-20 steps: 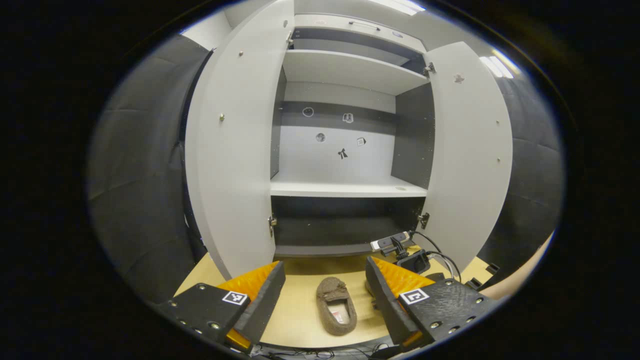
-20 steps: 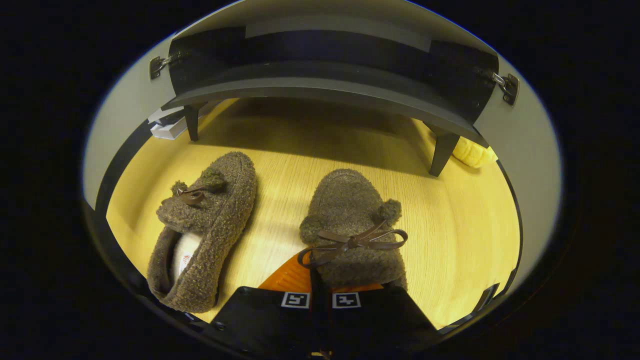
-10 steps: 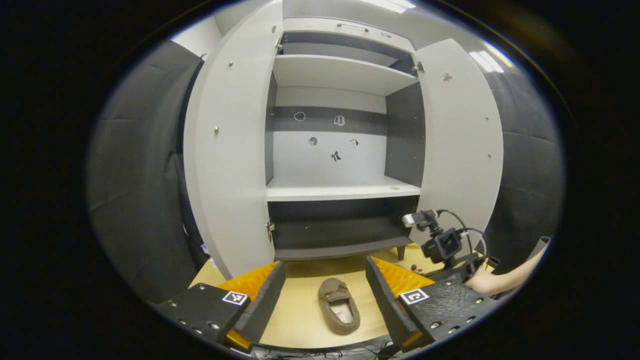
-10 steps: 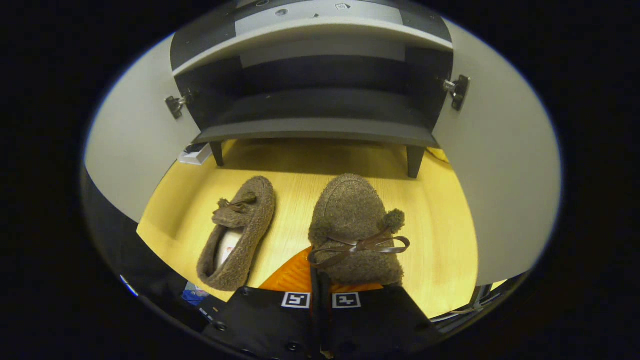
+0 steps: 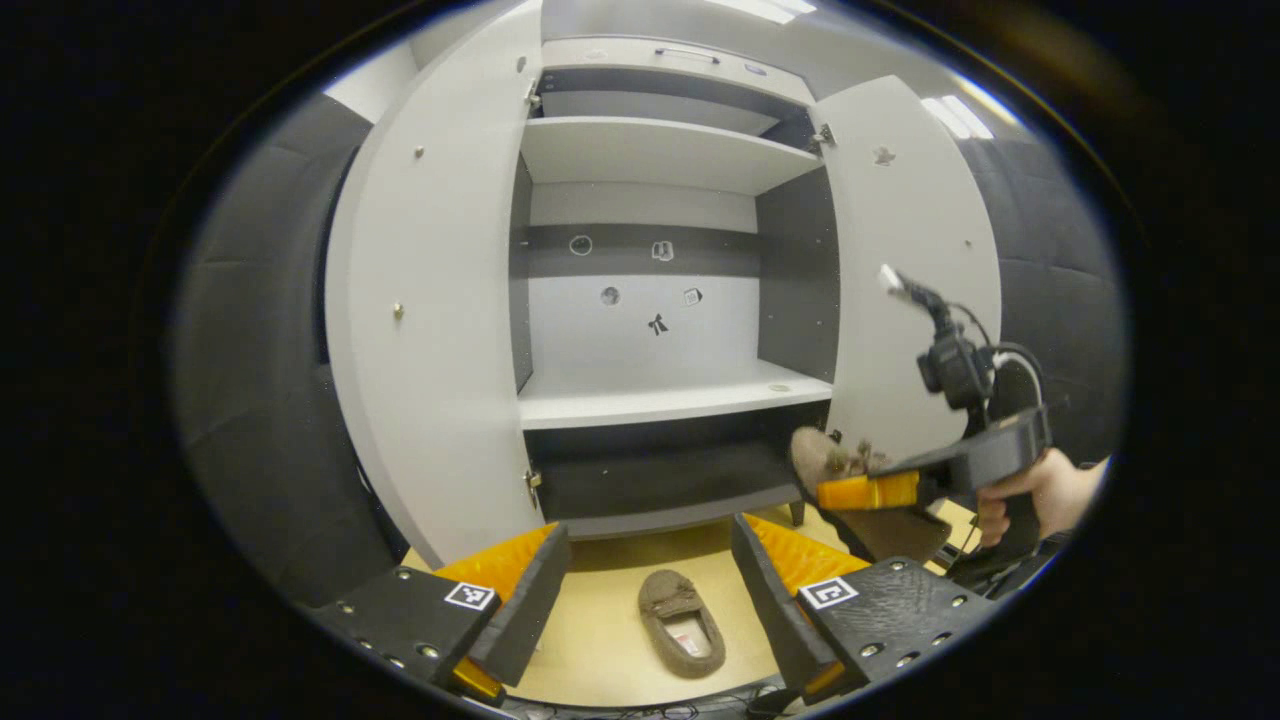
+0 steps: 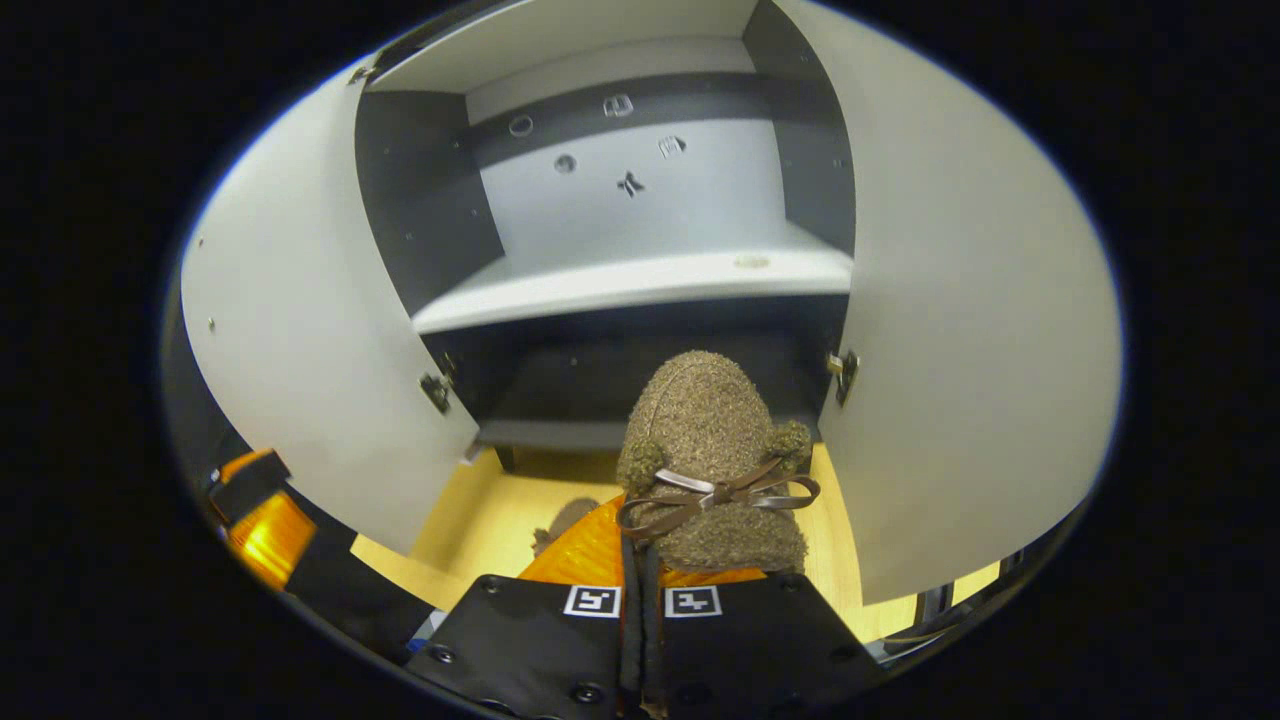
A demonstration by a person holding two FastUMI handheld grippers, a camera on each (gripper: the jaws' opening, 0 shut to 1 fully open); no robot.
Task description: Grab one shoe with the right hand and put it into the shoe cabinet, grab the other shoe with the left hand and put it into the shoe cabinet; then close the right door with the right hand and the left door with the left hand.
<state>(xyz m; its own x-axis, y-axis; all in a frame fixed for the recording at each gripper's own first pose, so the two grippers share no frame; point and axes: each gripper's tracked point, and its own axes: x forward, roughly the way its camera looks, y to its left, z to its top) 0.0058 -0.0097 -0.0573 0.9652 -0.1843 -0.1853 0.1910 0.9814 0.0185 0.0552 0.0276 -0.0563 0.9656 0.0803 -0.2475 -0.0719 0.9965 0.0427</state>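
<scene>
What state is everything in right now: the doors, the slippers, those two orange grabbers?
Left door: open.
Right door: open.
Held slipper: lifted, clamped, toe toward the cabinet.
Other slipper: lying on the floor.
Right gripper: shut on the held slipper.
Left gripper: open, empty.
Middle shelf: bare.

shoe (image 6: 708,450) brown, fuzzy | cabinet (image 5: 660,400) grey-white, dark recesses | floor (image 5: 600,640) yellow wood

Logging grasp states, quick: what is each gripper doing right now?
Left gripper: open, holding nothing.
Right gripper: closed on a brown slipper.
</scene>
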